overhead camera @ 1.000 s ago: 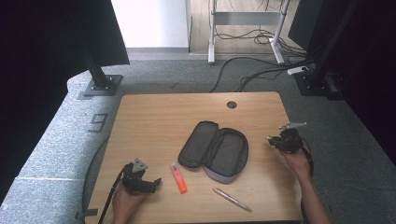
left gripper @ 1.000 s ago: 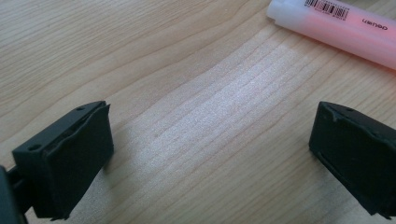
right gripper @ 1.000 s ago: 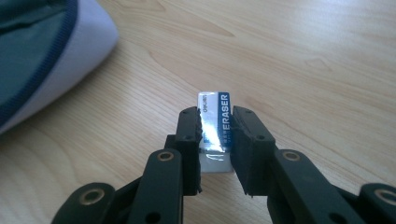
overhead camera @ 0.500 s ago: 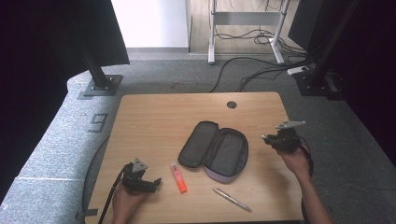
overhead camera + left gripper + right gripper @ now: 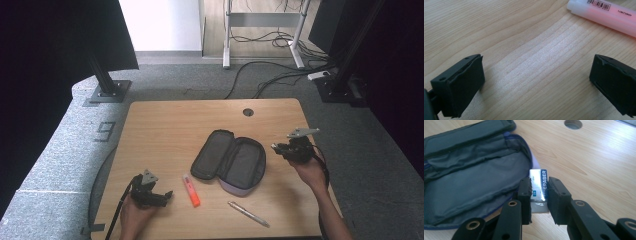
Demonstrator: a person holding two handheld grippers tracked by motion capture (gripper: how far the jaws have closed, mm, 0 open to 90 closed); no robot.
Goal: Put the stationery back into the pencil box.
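An open dark pencil case (image 5: 230,161) lies at the middle of the wooden table (image 5: 165,130). My right gripper (image 5: 278,147) hovers at the case's right edge, shut on a white and blue eraser (image 5: 537,176); in the right gripper view the case (image 5: 469,177) spreads out to the left of the jaws (image 5: 539,187). At the front left my left gripper (image 5: 164,196) rests on the table, open, its jaws wide apart (image 5: 536,80) over bare wood. An orange-pink highlighter (image 5: 191,190) lies just to its right, and its barrel (image 5: 604,12) crosses the top right of the left gripper view.
A silver pen (image 5: 248,214) lies near the front edge, below the case. A round cable hole (image 5: 248,112) is set in the table's far side. Black stands and cables sit on the grey floor beyond the table.
My right gripper has shifted slightly left, closer to the pencil case, still holding the eraser. The left gripper has stayed put.
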